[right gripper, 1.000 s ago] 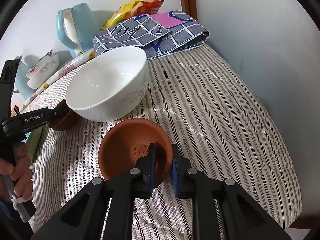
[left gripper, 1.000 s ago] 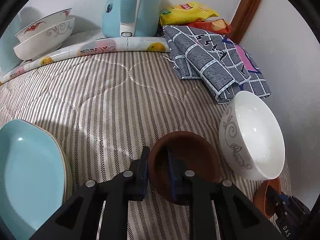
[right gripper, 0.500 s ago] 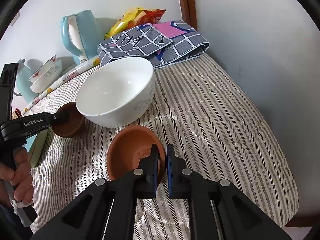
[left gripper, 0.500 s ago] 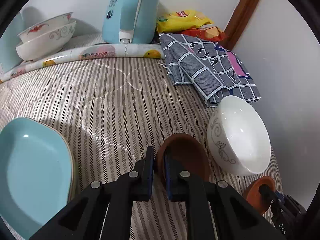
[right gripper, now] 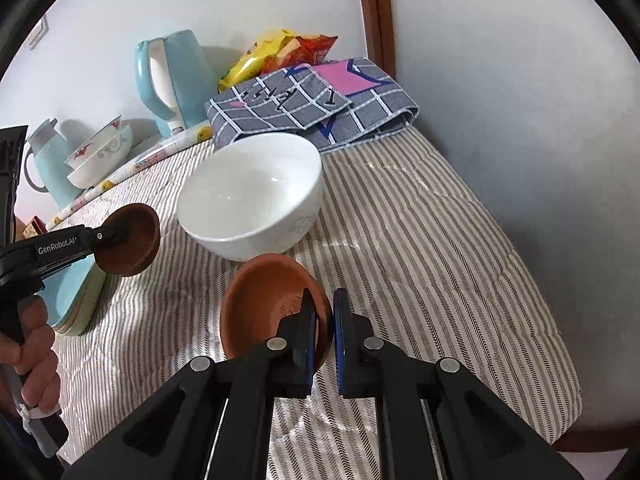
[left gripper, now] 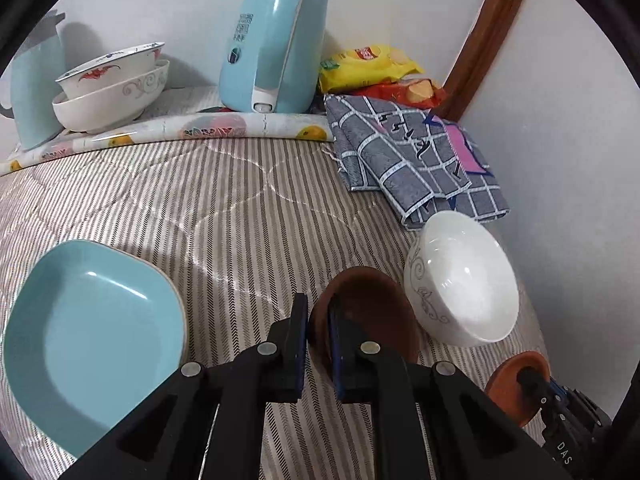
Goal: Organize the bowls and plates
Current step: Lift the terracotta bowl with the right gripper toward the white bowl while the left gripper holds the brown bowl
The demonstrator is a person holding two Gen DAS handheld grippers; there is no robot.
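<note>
L wrist view: left gripper pinched tight on near rim of dark brown dish, one finger inside, one outside; dish tilted, looks clear of the striped quilt. White bowl (grey scroll pattern) sits just R of the dish, nearly touching, tipped on its side w/ mouth facing up-right. Light blue plate lies L of white bowl, well apart, flat on quilt, a second rim showing under it. Beyond white bowl: folded grey checked cloth, snack bags behind that by the wall. Blue kettle far side, and two stacked patterned bowls further L on a fruit-print mat. Orange dish low R of white bowl, w/ right gripper on it.

R wrist view: right gripper closed on near rim of orange dish, rim sandwiched btwn the two fingers; dish tilted, just in front of white bowl; can't tell if its base touches the quilt. Left gripper seen L of white bowl, holding dark brown dish raised above the plate stack. Person's hand grips its handle. Kettle, cloth behind white bowl.
</note>
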